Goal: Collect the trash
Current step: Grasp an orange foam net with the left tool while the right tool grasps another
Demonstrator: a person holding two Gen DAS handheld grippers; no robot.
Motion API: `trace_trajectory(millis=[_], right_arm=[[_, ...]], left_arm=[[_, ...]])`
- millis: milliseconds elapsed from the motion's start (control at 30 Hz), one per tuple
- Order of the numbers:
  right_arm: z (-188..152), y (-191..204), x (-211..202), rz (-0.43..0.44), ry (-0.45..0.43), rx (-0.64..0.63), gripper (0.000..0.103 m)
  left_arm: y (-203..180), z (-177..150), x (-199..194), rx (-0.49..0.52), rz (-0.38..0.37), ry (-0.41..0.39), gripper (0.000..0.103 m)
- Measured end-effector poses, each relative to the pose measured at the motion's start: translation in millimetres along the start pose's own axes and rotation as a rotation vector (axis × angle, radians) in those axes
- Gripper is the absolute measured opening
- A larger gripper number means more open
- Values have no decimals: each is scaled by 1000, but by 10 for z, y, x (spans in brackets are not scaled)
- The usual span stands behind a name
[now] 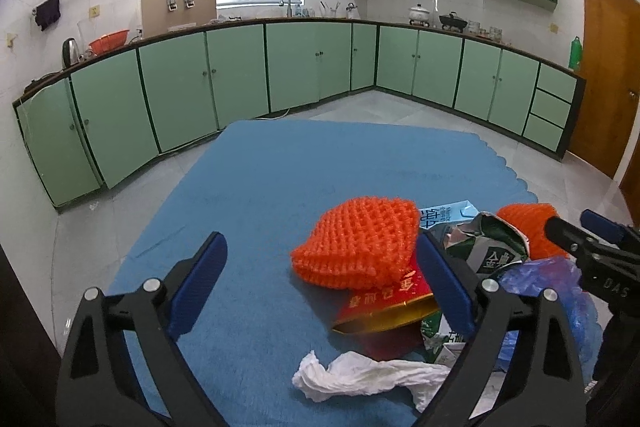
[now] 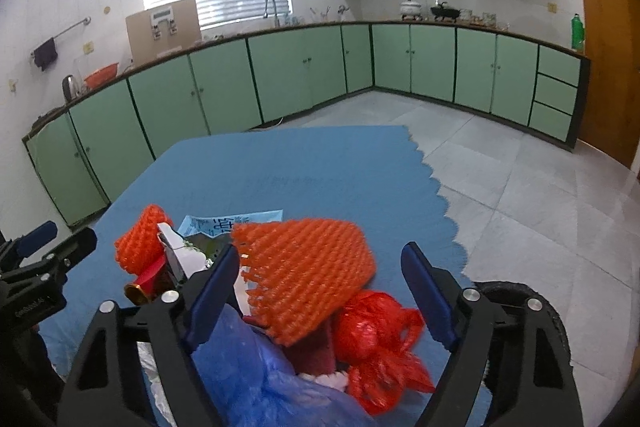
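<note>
Left gripper (image 1: pixel 320 281) wide, nothing pinched; foam net (image 1: pixel 356 241) and red packet (image 1: pixel 386 301) between fingers, tissue (image 1: pixel 360 375) nearer camera. Right gripper (image 2: pixel 320 291) wide, nothing held, second foam net (image 2: pixel 304 271) between its fingers. Trash heaped on blue mat (image 1: pixel 260 187). Risk: springy net slips out, or jaws drag neighbours. Only right view shows red bag (image 2: pixel 380 343) beside net, dark bin rim (image 2: pixel 516 291) off mat.

1. Far and left of the trash, the blue mat (image 1: pixel 280 167) lies bare and passable.
2. Near side: orange foam nets (image 1: pixel 356 247), wrappers and plastic bags (image 2: pixel 256 367) crowd together.
3. A dark bin rim (image 2: pixel 516 287) stands at the mat's right edge.
</note>
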State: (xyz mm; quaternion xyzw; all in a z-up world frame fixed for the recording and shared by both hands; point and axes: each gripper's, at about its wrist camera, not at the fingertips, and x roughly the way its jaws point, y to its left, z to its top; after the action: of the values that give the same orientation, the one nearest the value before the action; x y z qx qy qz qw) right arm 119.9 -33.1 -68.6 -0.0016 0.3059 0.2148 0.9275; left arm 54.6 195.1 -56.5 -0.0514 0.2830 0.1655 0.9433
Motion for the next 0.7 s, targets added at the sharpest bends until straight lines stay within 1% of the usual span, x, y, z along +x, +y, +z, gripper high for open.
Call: trace_trajectory(millis=[67,133,167,233,267,300,333,367,400,467,500,533,567,633,667,700], right_arm=[[-6,20,60,5,17,-4,77],[-5,27,116,27,36,-2,70],[-7,34,132,38,42,-4,65],[-12,46,153,63,53,-12,57],[-6,45,167,80,60,-19,48],[16,46,183,92,65,-26,42],[17,55,184,97,64,-30,39],[19,59,176,106,62,-36,32],[24,65,170,118,62,-42,24],[33,73,154,124,56,-48,17],[41,76,149,125,51,-53,11],[50,84,137,124,47,-60,9],[60,97,122,125,41,-66,9],[78,120,91,128,28,-76,7],[83,128,80,128,25,-79,7],[94,134,65,128,22,-80,6]], left_arm=[[3,4,51,-2,-10,7,92],[-5,12,111,-3,-25,15,91],[-15,10,131,-2,-30,16,90],[-41,9,178,7,-40,17,83],[-64,9,218,11,-45,25,82],[-68,3,258,11,-53,33,79],[-63,3,306,7,-64,45,75],[-70,-9,335,5,-71,52,74],[-69,-15,365,3,-83,60,69],[-96,-34,415,11,-100,75,64],[-109,-43,436,19,-104,81,60],[-129,-50,454,28,-107,88,56],[-145,-54,481,36,-116,97,54],[-169,-61,514,42,-130,106,46],[-181,-62,537,45,-134,112,44],[-187,-66,557,48,-137,116,37]])
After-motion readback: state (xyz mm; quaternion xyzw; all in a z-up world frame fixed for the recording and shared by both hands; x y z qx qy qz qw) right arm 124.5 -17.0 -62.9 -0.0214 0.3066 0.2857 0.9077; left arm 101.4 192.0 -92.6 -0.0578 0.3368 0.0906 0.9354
